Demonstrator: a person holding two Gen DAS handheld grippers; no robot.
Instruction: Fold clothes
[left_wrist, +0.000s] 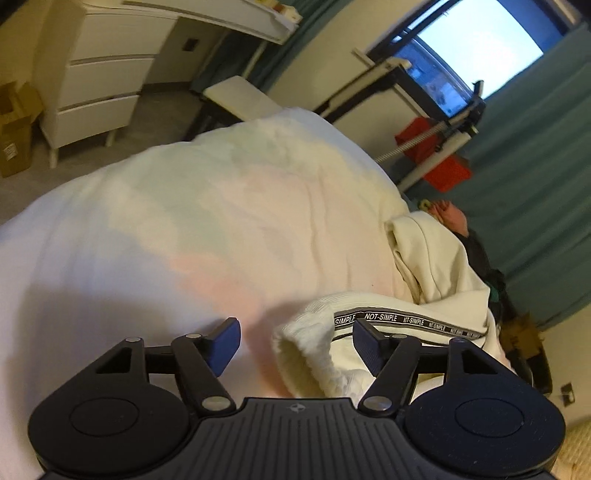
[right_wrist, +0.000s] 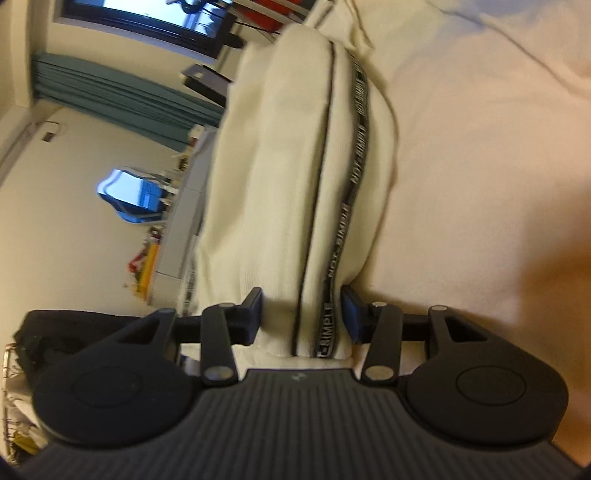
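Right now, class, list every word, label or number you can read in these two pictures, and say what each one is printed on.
"NOT-SIMPLE", repeated along the black tape sewn on the cream garment, clear in the left view.
"NOT-SIMPLE" again on that tape in the right view, partly blurred.
Label on the cardboard box: too small to read.
Small emblem on the left gripper body: a symbol, no letters.

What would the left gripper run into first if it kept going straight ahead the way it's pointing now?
Probably the ribbed cuff of the cream garment, lying between the open left gripper fingers; beyond it, white bedding. Depth is unclear.
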